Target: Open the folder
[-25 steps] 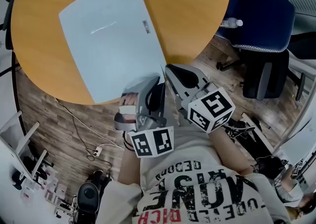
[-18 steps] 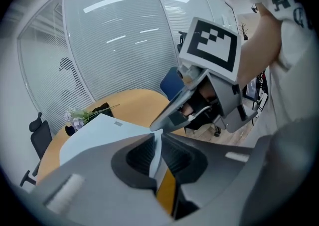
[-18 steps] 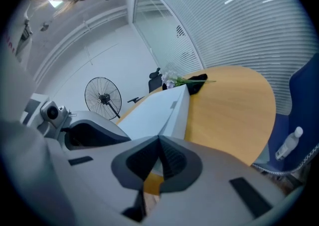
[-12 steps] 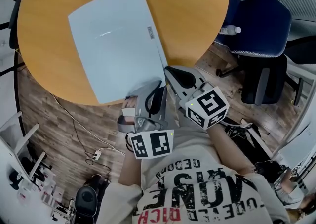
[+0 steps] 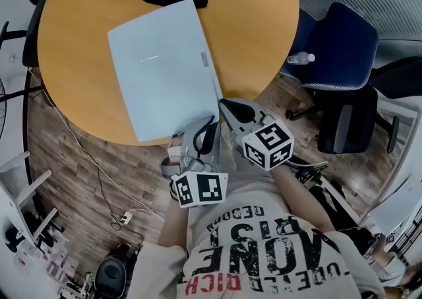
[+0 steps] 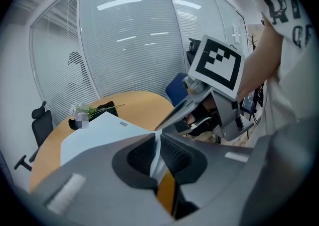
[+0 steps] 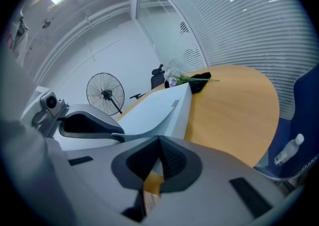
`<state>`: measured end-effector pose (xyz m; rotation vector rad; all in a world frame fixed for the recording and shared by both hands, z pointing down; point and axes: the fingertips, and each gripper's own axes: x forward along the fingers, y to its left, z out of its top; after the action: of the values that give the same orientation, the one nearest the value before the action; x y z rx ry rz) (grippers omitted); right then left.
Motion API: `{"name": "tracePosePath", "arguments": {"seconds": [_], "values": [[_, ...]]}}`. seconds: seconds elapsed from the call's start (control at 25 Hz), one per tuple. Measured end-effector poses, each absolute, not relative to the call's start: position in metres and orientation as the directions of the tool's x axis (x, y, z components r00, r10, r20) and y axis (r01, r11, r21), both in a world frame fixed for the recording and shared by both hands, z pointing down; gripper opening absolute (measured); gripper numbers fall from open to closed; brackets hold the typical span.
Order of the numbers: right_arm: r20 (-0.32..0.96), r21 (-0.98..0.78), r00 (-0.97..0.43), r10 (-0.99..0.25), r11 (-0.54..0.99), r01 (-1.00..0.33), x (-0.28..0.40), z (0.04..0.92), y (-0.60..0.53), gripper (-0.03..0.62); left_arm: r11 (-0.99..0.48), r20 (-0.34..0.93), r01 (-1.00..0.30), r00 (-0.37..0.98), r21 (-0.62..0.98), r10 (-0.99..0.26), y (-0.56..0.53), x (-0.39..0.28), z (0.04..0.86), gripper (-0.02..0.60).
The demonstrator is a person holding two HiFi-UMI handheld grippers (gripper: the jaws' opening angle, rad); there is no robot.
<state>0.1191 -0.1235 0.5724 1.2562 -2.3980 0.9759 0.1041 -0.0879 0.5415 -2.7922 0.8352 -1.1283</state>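
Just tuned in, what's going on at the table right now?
A person is working at the near corner of a pale blue folder that lies closed on the round wooden table. The left gripper has just been closing, and its fingers now pinch a thin sheet edge of the folder. The right gripper is shut at the same corner, apparently on the folder's edge too. The cover has not yet been swung open.

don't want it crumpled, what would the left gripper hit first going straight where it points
Most likely the folder itself. The left gripper, whose jaws have just been closing, pinches the cover's edge and aims down over the rest of it lying on the table; depth is unclear.
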Motion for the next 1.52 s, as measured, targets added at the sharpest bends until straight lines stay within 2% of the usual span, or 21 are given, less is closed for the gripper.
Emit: {"name": "tracePosePath", "arguments": {"seconds": [0.44, 0.76, 1.16, 1.52], "values": [[0.562, -0.367, -0.602, -0.567, 0.481, -0.796, 0.117, 0.575, -0.118, 0.012, -0.809, 0.644, -0.569, 0.565, -0.148, -0.516, -0.087, 0.102, 0.543, 0.035], [0.584, -0.277, -0.573, -0.575, 0.523, -0.806, 0.115, 0.572, -0.121, 0.012, -0.787, 0.614, -0.606, 0.578, -0.119, -0.538, -0.092, 0.101, 0.536, 0.034], [0.608, -0.289, -0.517, -0.602, 0.439, -0.851, 0.117, 0.573, -0.123, 0.012, -0.814, 0.564, -0.58, 0.663, -0.029, -0.493, -0.094, 0.1, 0.527, 0.029], [0.613, -0.301, -0.483, -0.625, 0.38, -0.875, 0.118, 0.573, -0.124, 0.012, -0.827, 0.524, -0.561, 0.699, -0.02, -0.487, -0.097, 0.099, 0.513, 0.032]]}}
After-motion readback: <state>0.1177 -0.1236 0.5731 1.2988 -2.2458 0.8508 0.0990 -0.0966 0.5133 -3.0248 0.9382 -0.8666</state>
